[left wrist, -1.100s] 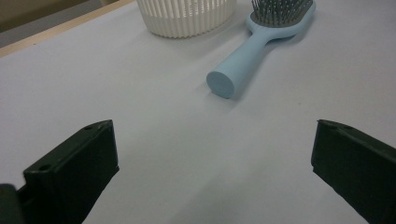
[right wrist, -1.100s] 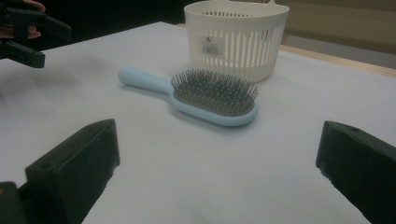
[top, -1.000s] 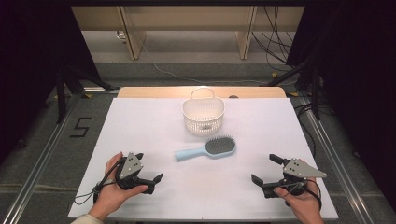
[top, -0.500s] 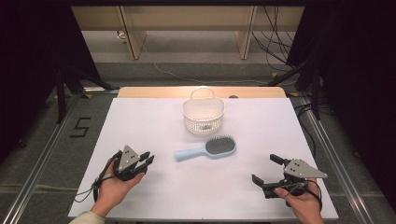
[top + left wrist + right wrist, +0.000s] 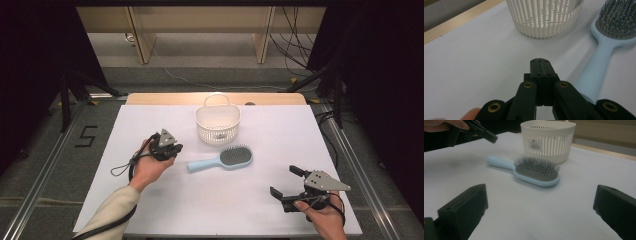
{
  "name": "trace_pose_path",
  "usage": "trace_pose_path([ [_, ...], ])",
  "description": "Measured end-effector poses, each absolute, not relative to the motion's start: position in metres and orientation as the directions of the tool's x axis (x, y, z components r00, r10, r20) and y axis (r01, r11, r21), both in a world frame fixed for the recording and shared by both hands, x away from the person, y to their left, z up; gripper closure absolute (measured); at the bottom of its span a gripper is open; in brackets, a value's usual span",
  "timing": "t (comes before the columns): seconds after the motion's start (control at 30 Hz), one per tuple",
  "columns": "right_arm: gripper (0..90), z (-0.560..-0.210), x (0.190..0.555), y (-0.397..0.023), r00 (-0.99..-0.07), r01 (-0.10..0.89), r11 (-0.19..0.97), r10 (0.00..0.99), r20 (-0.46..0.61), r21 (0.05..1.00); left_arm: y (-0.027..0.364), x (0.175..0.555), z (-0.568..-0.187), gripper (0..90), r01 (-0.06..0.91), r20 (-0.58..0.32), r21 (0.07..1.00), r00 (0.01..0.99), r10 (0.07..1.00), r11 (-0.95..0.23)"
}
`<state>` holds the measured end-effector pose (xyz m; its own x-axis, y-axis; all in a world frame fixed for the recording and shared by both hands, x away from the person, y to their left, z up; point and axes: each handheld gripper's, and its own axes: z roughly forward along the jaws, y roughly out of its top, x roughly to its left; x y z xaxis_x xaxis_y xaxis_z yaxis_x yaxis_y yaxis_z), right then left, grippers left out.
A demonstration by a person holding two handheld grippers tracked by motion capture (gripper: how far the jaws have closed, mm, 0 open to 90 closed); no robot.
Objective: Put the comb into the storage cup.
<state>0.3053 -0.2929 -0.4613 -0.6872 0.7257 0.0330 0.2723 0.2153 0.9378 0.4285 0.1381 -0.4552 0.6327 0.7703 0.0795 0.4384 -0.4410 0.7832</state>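
Hairbrush [image 5: 221, 159] lies mid-frame in the high view, below the basket [image 5: 217, 123]; left claw [image 5: 172, 148], clenched empty, should reopen before reaching its handle. Left gripper view: handle at right. Right gripper view: right claw [image 5: 540, 205] gapes, released, brush centred.

I worked in a lab-like recording bay. My desk [image 5: 150, 210], under a white sheet, sat between metal rails [image 5: 45, 185]; dark curtains [image 5: 35, 60] flanked it, cables [image 5: 295, 45] trailed beyond it, and a floor number "5" [image 5: 86, 136] lay beside it.
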Motion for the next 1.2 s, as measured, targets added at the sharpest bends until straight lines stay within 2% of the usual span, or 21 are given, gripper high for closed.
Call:
trace_pose_path([
  [0.43,0.3,-0.461,0.305,-0.293,-0.69,0.27,0.218,0.723,0.031,0.938,0.105,0.454,-0.47,90.0,0.524,0.044,0.675,0.674,0.737,-0.52],
  [1.2,0.3,-0.461,0.305,-0.293,-0.689,0.274,0.221,0.724,0.031,0.936,0.098,0.45,-0.478,90.0,0.561,-0.001,0.616,0.703,0.711,-0.553],
])
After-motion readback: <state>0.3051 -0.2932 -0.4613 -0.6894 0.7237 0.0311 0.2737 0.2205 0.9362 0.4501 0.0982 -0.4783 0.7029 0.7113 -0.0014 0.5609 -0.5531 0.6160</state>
